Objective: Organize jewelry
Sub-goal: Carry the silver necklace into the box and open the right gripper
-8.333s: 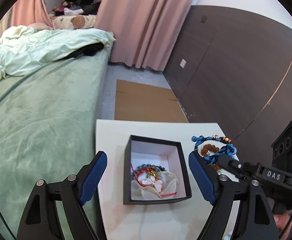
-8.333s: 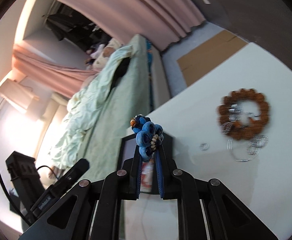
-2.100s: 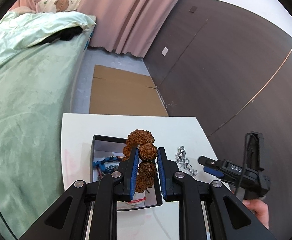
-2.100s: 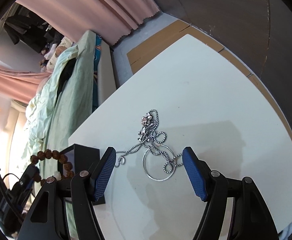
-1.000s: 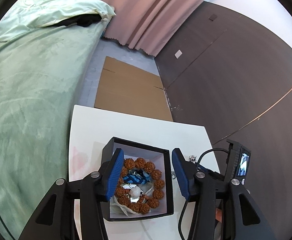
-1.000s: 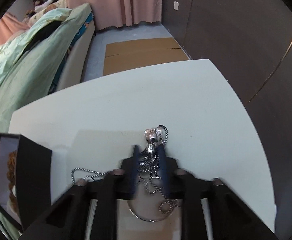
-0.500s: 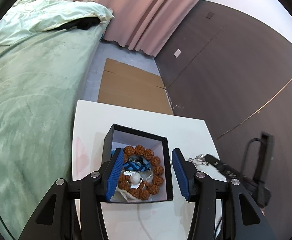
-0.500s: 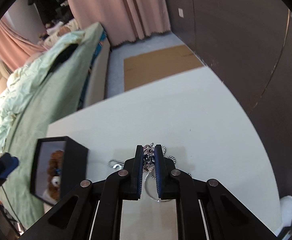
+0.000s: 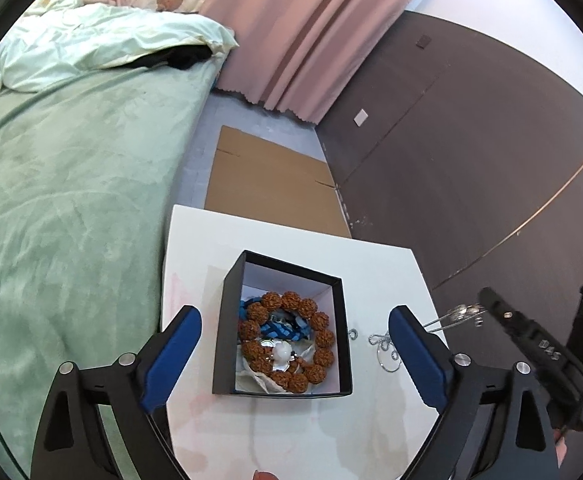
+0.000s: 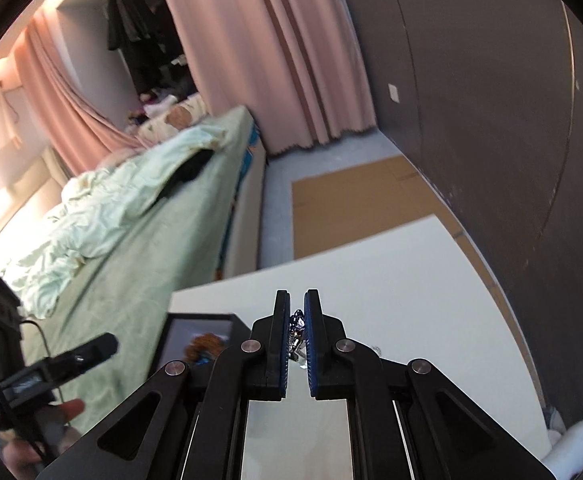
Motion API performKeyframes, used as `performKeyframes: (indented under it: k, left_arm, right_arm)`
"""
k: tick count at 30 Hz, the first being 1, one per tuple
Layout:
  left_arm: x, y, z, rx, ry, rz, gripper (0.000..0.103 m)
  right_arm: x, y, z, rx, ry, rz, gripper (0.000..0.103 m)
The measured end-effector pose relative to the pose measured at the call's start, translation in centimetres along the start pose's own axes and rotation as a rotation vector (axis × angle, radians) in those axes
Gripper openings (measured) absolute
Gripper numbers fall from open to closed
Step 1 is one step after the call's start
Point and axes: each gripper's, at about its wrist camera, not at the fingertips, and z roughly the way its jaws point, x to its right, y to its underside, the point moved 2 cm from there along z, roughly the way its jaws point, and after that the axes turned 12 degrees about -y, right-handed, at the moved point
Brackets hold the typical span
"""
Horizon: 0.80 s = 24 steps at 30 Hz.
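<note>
Right wrist view: a silver chain necklace point(image 10: 296, 334) is pinched between the nearly closed jaws of the right gripper point(image 10: 298, 330), lifted above the white tabletop point(image 10: 391, 292). From the left wrist view, the same chain point(image 9: 457, 315) stretches taut from the right gripper point(image 9: 487, 307) down toward its trailing loops and ring point(image 9: 385, 350), which lie on the tabletop point(image 9: 195, 240) just beside the black box point(image 9: 281, 390).

Inside the box, a bracelet of large brown beads point(image 9: 287, 340) forms a ring around a blue braided cord point(image 9: 279, 326) and a small white pendant point(image 9: 281, 354), all on crumpled pale wrapping (other items beneath are too tangled to tell apart).

The left gripper point(image 9: 295, 358) hovers above the box with its jaws spread wide, one blue pad either side of it, holding nothing.

Beyond the tabletop lie a flattened cardboard sheet point(image 9: 267, 184) on the floor, a bed with a green cover point(image 9: 63, 184) to the left, pink curtains point(image 9: 291, 36) and a dark panelled wall point(image 9: 471, 152).
</note>
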Motion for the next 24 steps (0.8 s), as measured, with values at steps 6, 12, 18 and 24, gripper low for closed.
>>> performKeyframes:
  k: [6,12,18,24]
  left_arm:
    - [-0.2,-0.3,0.0,0.001,0.001,-0.004,0.095]
    - [-0.3,-0.5,-0.1,0.009,0.010,-0.001,0.095]
    - [-0.6,-1.0,-0.7,0.028,0.025,-0.006,0.095]
    - [-1.5,-1.7,-1.7,0.050,0.048,-0.037,0.095]
  right_arm:
    - [-2.6,-1.3,-1.6,0.061,-0.060,-0.041,0.008]
    - [-4.9,-2.4,-3.2,0.115,-0.103,-0.072,0.008]
    - [-8.1,-4.2,-5.2,0.175,-0.131,-0.115,0.008]
    - [-12.8,-6.8,-6.9,0.225,-0.156,-0.192,0.008]
